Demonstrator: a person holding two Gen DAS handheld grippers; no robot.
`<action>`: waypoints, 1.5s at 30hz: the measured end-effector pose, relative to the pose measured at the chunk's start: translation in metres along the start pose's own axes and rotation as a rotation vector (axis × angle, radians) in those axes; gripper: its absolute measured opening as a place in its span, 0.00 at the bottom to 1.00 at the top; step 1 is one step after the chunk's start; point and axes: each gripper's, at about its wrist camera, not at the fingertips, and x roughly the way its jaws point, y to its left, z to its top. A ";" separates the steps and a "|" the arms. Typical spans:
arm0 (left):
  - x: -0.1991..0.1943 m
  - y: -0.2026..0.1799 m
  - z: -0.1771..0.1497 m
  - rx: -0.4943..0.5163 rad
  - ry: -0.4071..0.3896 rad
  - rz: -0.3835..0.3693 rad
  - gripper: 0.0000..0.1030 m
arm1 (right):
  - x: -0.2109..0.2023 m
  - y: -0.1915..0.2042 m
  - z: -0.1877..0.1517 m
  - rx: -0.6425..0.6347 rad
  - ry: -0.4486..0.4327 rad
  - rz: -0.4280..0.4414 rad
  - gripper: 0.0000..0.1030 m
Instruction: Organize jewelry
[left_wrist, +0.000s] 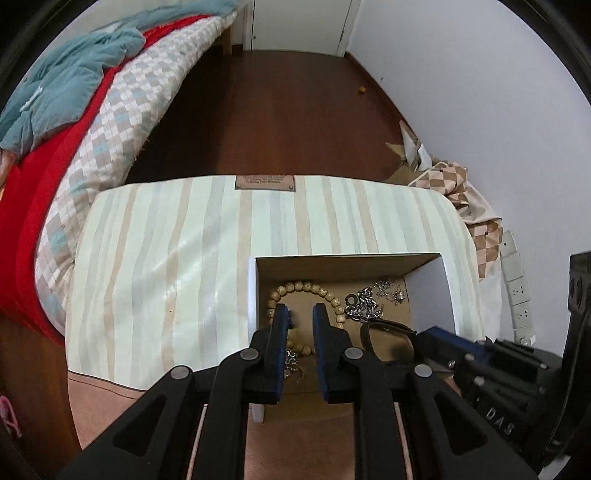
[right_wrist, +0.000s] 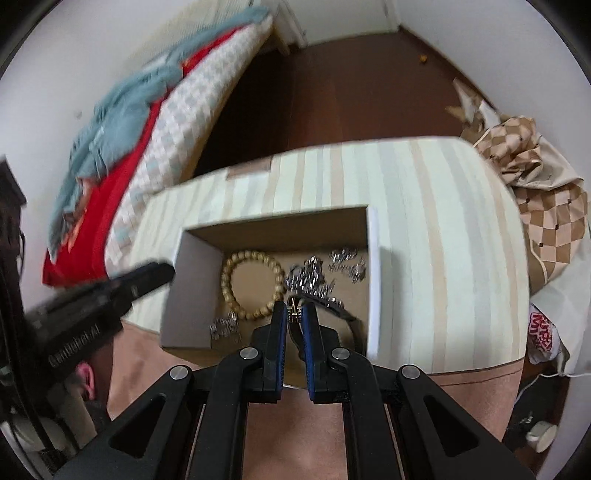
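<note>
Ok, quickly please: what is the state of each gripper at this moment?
Left gripper: open, holding nothing, over the beaded bracelet in the box.
Right gripper: jaws closed on a small gold-coloured piece.

The right wrist view is smeared by motion: the chains (right_wrist: 314, 275) at frame centre blur into silver streaks, links indistinct. The left gripper (right_wrist: 110, 291), at mid left, is a dark blur, its tip state unreadable there. In the left wrist view, the left gripper's fingers (left_wrist: 279, 328) cover the lower part of the bead bracelet (left_wrist: 306, 290). The label (left_wrist: 265, 182) at upper centre is too small to read. The right gripper (left_wrist: 439, 338) is cut off at lower right, hiding part of the dark band (left_wrist: 384, 332).
</note>
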 end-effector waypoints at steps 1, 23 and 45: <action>0.001 0.000 0.001 -0.003 0.004 0.007 0.17 | 0.002 0.000 0.001 0.003 0.014 0.001 0.10; -0.022 0.017 -0.046 -0.024 -0.052 0.196 1.00 | -0.035 0.000 -0.031 -0.043 -0.066 -0.358 0.96; -0.174 -0.008 -0.114 -0.005 -0.244 0.161 1.00 | -0.180 0.056 -0.113 -0.051 -0.273 -0.380 0.98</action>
